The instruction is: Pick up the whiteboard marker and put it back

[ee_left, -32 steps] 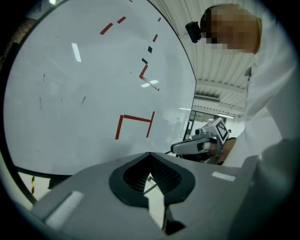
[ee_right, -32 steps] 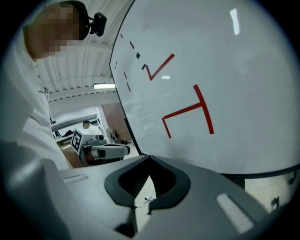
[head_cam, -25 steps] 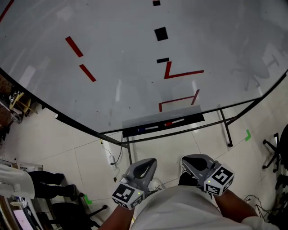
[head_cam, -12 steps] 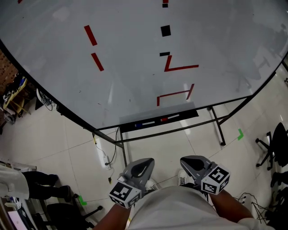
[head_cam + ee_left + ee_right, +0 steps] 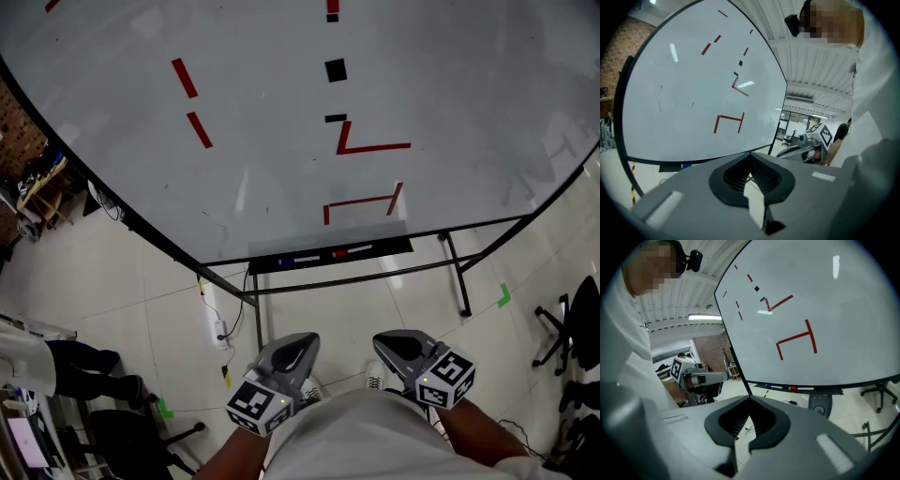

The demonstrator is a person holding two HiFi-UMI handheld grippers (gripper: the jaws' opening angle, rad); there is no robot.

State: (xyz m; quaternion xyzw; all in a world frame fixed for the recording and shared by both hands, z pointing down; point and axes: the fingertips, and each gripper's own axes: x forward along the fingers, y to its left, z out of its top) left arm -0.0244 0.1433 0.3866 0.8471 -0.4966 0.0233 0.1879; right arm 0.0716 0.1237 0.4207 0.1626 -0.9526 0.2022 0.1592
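A black tray runs along the bottom edge of the big whiteboard, far ahead of me. On it lie a marker with a blue end and a marker with a red end. The right gripper view also shows the blue marker and the red marker. My left gripper and right gripper hang low by my waist, well short of the tray. Both are shut with nothing between the jaws. Their tips meet in the left gripper and right gripper views.
The whiteboard stands on a black metal frame over a pale tiled floor. A white power strip lies on the floor at the left leg. Office chairs stand at the right. A person's legs show at the left.
In the head view the whiteboard and its tray have slid slightly left and up and look a little smaller. Both grippers stay shut by my waist.
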